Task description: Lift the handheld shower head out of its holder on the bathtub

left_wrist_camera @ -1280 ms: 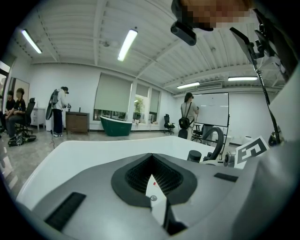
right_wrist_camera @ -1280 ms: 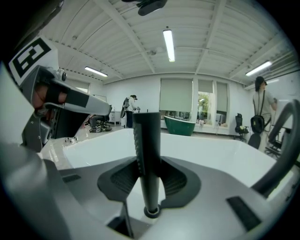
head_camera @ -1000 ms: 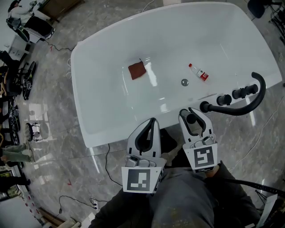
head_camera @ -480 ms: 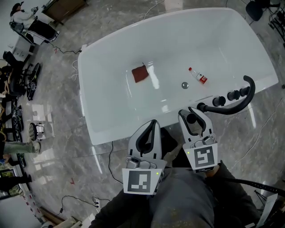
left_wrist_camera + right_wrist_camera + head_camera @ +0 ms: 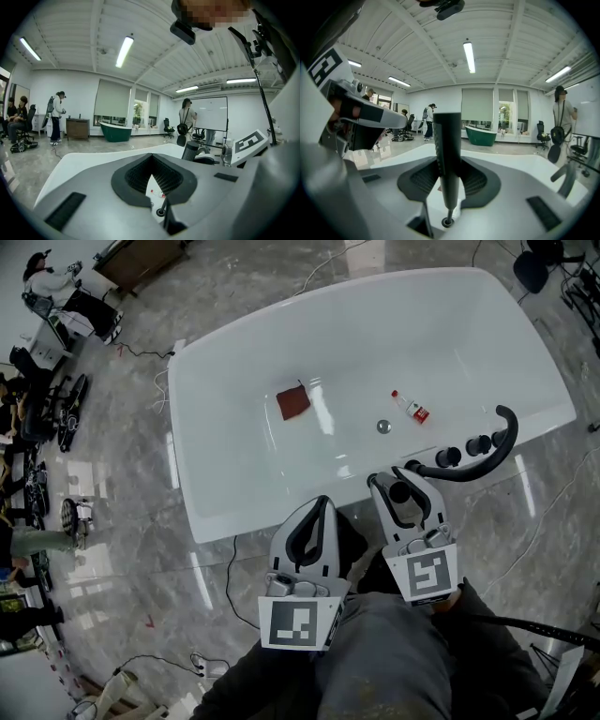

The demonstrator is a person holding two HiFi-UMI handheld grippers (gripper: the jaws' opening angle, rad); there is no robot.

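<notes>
Right gripper view has my right tool [image 5: 449, 161] clamped on the black cylindrical handheld shower head [image 5: 447, 136], its long axis upright, over the white bathtub's [image 5: 244, 517] near rim beside the black taps [image 5: 448, 457], so I judge the pull goes straight up.

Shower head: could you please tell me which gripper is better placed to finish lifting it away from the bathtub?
Probably right. The right gripper has its jaws closed on the shower head; the left gripper is empty, jaws together.
</notes>
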